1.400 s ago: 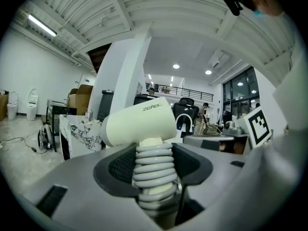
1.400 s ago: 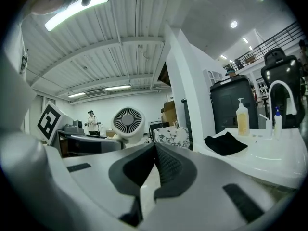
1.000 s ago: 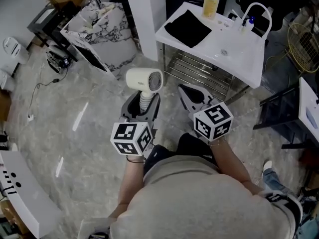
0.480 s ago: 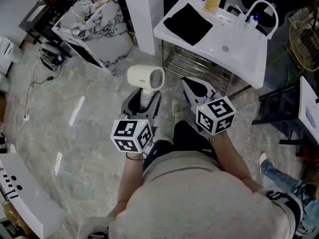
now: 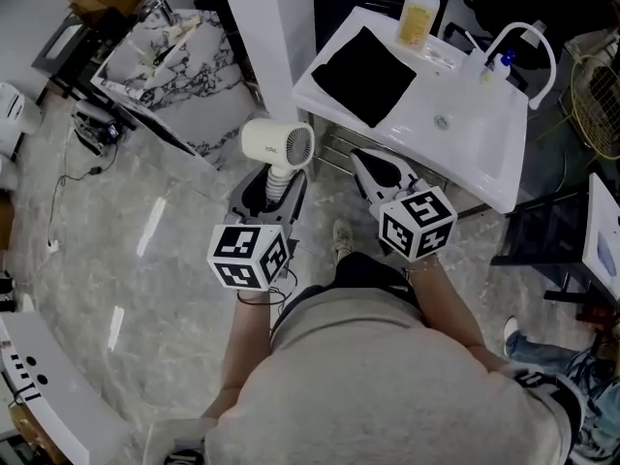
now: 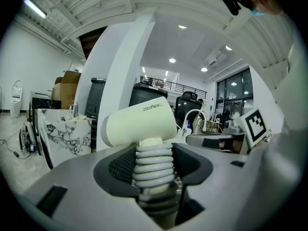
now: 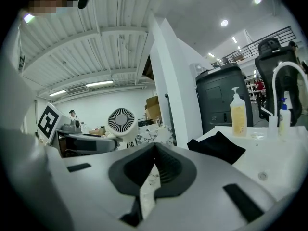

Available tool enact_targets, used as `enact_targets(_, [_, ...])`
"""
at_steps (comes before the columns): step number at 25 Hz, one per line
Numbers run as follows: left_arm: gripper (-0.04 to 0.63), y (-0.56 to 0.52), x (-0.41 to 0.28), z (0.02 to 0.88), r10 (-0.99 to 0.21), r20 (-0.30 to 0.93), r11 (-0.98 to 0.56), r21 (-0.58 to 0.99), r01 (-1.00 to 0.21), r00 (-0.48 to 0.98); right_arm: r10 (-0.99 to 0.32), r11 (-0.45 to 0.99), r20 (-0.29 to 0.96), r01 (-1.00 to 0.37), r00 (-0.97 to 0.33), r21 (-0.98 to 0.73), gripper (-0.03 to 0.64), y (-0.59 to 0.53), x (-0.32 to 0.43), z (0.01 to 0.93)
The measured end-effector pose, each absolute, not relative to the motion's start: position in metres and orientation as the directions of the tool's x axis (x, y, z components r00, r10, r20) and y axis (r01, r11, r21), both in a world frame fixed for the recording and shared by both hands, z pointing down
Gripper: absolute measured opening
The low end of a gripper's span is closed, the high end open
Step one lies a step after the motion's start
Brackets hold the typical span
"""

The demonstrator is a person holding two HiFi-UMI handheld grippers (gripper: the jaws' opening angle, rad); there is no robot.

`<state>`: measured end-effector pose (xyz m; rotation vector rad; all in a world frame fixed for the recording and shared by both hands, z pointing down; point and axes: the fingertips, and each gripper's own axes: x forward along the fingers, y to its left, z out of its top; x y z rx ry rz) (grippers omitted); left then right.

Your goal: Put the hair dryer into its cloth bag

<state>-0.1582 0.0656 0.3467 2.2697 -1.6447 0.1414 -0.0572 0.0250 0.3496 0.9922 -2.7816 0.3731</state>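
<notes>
Grey veined stone floor (image 5: 126, 250) fills the head view, with a white pillar (image 5: 276, 27) and a marble-patterned panel (image 5: 184, 66) leaning at the far left. A white washbasin top (image 5: 465, 163) stands at the upper right. The black cloth bag (image 5: 362, 62) lies flat at the basin top's left end, close to its left corner. A soap bottle (image 5: 418, 15) stands at the far edge just beyond the bag, and an arched white faucet (image 5: 528, 46) rises near the far right corner.

The left gripper (image 5: 269, 194) is clamped on the ribbed handle of the white hair dryer (image 5: 276, 145), which stands upright above the jaws, over the floor and short of the basin's left corner, apart from the bag. The left gripper view shows both pads pressed against the coiled handle (image 6: 154, 160).

The right gripper (image 5: 380, 172) hangs beside it, below the basin's near edge, with its jaws pressed together and nothing between them (image 7: 155, 150).
</notes>
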Motion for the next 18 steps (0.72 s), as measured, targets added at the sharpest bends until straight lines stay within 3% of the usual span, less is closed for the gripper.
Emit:
enact_targets(10, [0.227, -0.067, -0.151, 0.336, -0.917, 0.267, -0.251, 0.188, -0.949, 0.296, -0.571, 0.765, 0.259, -0.619, -0.779, -0.175, -0.002, -0.111, -0.048, 0.353])
enact_targets(18, [0.227, -0.109, -0.142, 0.348, -0.917, 0.301, -0.204, 0.213, -0.955, 0.263, -0.542, 0.771, 0.290, -0.604, -0.789, -0.204, -0.002, -0.162, -0.039, 0.368])
